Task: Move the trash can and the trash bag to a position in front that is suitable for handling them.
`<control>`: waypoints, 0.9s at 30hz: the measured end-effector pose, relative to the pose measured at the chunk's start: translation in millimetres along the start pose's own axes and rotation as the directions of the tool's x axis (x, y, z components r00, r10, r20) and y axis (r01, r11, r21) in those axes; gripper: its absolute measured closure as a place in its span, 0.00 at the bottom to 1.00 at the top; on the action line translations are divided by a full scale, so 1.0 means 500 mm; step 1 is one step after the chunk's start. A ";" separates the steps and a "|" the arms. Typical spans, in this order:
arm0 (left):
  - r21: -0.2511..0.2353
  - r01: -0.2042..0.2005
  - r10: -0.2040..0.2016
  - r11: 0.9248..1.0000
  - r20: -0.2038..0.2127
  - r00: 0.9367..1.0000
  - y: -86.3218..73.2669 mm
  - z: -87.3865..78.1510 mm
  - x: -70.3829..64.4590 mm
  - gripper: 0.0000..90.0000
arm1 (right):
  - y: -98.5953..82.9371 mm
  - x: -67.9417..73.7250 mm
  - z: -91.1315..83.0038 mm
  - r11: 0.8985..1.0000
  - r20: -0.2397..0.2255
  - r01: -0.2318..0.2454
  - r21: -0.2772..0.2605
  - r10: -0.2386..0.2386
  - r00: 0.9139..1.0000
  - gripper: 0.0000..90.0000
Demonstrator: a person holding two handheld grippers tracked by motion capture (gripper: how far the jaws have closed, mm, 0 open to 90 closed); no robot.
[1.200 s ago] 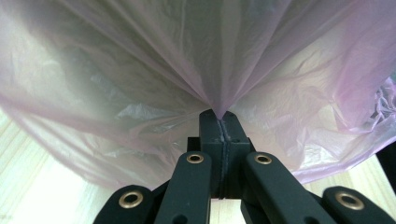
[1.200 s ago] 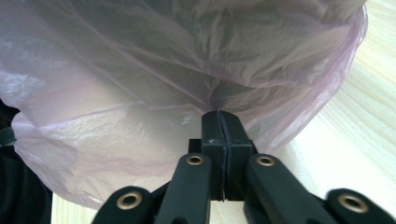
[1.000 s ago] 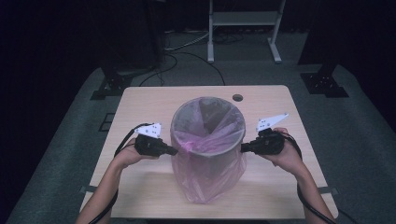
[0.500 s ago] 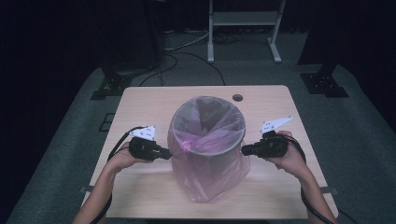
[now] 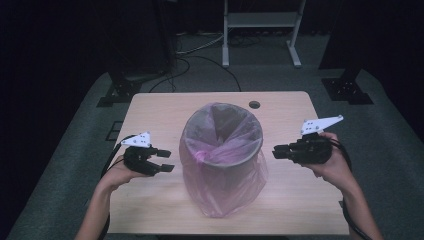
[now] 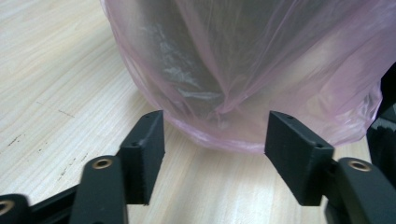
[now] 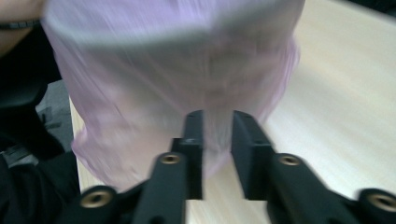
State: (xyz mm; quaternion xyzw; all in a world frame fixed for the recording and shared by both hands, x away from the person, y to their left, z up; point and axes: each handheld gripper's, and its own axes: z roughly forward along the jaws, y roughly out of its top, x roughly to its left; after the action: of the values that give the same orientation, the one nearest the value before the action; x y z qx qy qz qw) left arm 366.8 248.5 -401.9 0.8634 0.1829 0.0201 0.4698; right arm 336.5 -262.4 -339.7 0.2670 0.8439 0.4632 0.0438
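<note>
The bin [image 5: 222, 150], lined with a pink bag [image 5: 225, 192], stood upright mid-table. The left gripper [image 5: 167, 160], jaws wide apart, sat at its nine o'clock; the right gripper [image 5: 276, 151], jaws nearly together and holding nothing, at three o'clock, about equally near.
</note>
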 end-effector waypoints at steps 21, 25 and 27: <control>-0.022 -0.005 0.004 1.000 -0.043 0.999 -0.008 -0.004 -0.061 0.20 | 0.265 0.093 0.197 0.936 -0.060 0.211 0.280 -0.202 0.977 0.99; -0.045 0.008 -0.010 0.999 -0.062 0.998 -0.009 -0.015 -0.066 0.19 | 0.254 0.115 0.217 0.896 -0.114 0.251 0.366 -0.224 0.968 1.00; -0.037 0.009 -0.011 0.999 -0.057 0.998 -0.011 -0.012 -0.069 0.18 | 0.247 0.128 0.217 0.880 -0.131 0.271 0.390 -0.238 0.962 1.00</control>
State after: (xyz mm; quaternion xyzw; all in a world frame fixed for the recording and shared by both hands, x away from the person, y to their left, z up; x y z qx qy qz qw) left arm 331.6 244.2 -398.2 0.8528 0.2001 0.0459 0.4802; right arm 367.3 -95.8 -290.4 0.1386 0.9500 0.2794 0.0147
